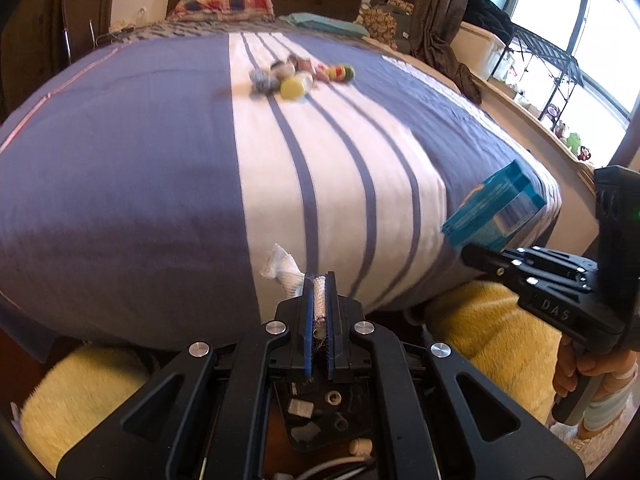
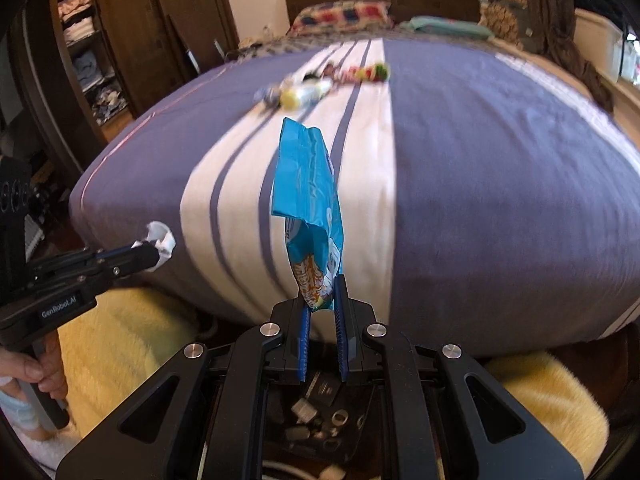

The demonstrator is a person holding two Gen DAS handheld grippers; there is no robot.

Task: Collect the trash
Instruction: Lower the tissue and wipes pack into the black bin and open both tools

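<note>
A crumpled tissue (image 1: 285, 270) is clamped in the left gripper (image 1: 319, 280), a blue snack bag (image 2: 310, 208) in the right gripper (image 2: 320, 296); more trash (image 1: 298, 76) is left at 12 o'clock on the bed (image 1: 120, 160).

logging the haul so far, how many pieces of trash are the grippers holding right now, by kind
crumpled white tissue, in the left gripper: 1
blue snack wrapper, in the right gripper: 1
total: 2
</note>
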